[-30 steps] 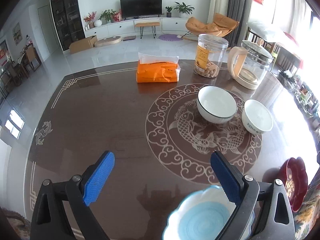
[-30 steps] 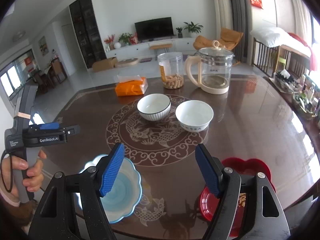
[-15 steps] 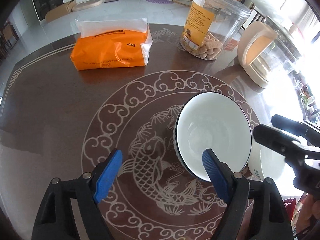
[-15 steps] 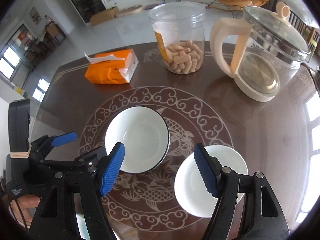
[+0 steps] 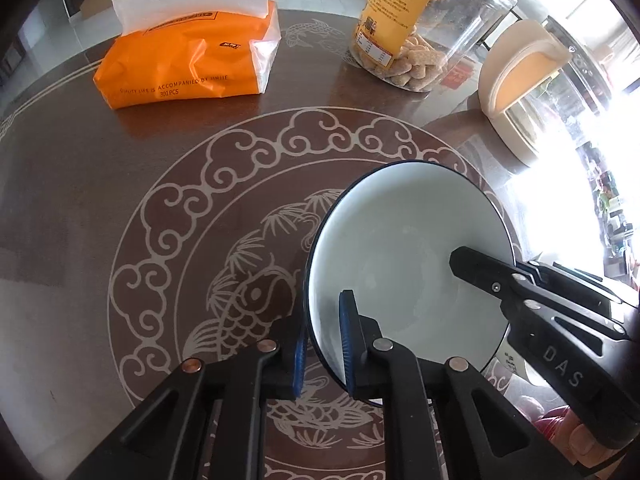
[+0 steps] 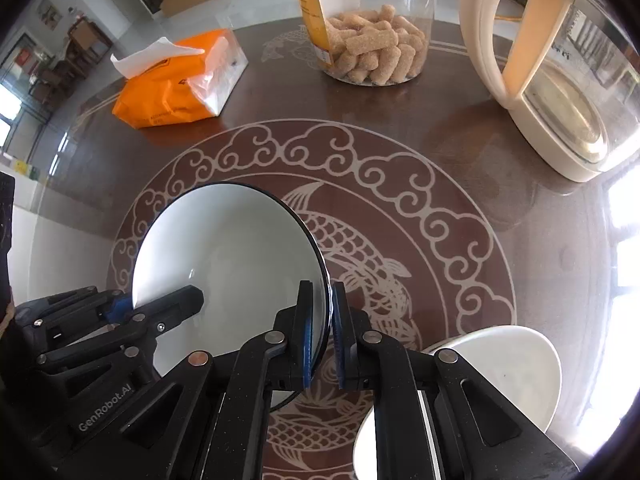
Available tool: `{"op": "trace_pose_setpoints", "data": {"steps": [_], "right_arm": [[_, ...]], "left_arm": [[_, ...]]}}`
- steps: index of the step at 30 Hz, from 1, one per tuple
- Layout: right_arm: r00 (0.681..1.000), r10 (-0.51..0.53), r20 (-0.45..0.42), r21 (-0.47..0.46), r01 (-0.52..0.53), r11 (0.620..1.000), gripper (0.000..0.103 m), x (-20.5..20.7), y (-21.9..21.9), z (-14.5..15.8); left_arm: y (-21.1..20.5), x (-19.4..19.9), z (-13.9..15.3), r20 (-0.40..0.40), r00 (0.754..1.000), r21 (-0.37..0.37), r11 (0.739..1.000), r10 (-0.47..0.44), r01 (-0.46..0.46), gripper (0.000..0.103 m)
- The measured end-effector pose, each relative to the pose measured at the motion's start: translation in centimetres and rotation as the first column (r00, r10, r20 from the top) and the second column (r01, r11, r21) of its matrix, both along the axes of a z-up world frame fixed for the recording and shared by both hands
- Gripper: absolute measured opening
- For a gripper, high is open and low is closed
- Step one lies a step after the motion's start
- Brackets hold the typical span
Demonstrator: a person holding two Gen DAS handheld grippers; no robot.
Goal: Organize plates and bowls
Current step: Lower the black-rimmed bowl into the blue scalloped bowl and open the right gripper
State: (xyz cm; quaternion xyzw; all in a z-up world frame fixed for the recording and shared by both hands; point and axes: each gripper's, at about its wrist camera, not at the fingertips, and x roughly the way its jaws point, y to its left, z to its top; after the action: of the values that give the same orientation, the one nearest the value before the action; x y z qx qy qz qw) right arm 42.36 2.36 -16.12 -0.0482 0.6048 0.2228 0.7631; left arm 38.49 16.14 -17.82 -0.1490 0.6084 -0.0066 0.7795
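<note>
The table (image 5: 100,208) is dark brown with a pale ring of cloud scrolls around a fish drawn in the same pale line. The bowl (image 5: 404,256) is white inside with a thin dark rim, the second bowl (image 6: 508,372) plain white, and the tissue pack (image 5: 188,68) orange with white paper. Both the left gripper (image 5: 322,354) and the right gripper (image 6: 320,334) are black with blue pads; the kettle (image 6: 532,72) is cream with clear glass, and the jar (image 6: 368,20) clear with a yellow label.
</note>
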Motion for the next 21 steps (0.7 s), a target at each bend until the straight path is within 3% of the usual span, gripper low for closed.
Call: {"op": "trace_pose_setpoints", "data": {"steps": [3, 9, 14, 18, 21], "right_arm": [[1.000, -0.004, 0.030, 0.041, 0.003, 0.999, 0.012, -1.1, -0.6, 1.9], [0.996, 0.020, 0.086, 0.083, -0.027, 0.996, 0.012, -4.9, -1.0, 7.0], [0.989, 0.027, 0.142, 0.129, -0.046, 0.991, 0.013, -11.0, -1.5, 11.6], [0.984, 0.034, 0.177, 0.152, -0.062, 0.986, 0.015, -17.3, -2.0, 14.0], [0.985, 0.024, 0.170, 0.169, -0.053, 0.984, 0.015, -21.7, -2.5, 13.8]], "left_arm": [[0.2, -1.5, 1.2, 0.022, 1.000, -0.028, 1.000, -0.010, 0.011, 0.014], [0.8, -6.1, 7.7, 0.136, 0.991, -0.043, 0.999, -0.015, 0.021, 0.014], [0.6, -12.6, 12.5, 0.214, 0.976, -0.026, 0.999, -0.039, 0.046, 0.014], [0.3, -18.4, 13.6, 0.231, 0.971, -0.020, 0.998, -0.057, 0.064, 0.014], [-0.1, -22.7, 12.7, 0.220, 0.973, -0.009, 0.997, -0.067, 0.071, 0.014]]}}
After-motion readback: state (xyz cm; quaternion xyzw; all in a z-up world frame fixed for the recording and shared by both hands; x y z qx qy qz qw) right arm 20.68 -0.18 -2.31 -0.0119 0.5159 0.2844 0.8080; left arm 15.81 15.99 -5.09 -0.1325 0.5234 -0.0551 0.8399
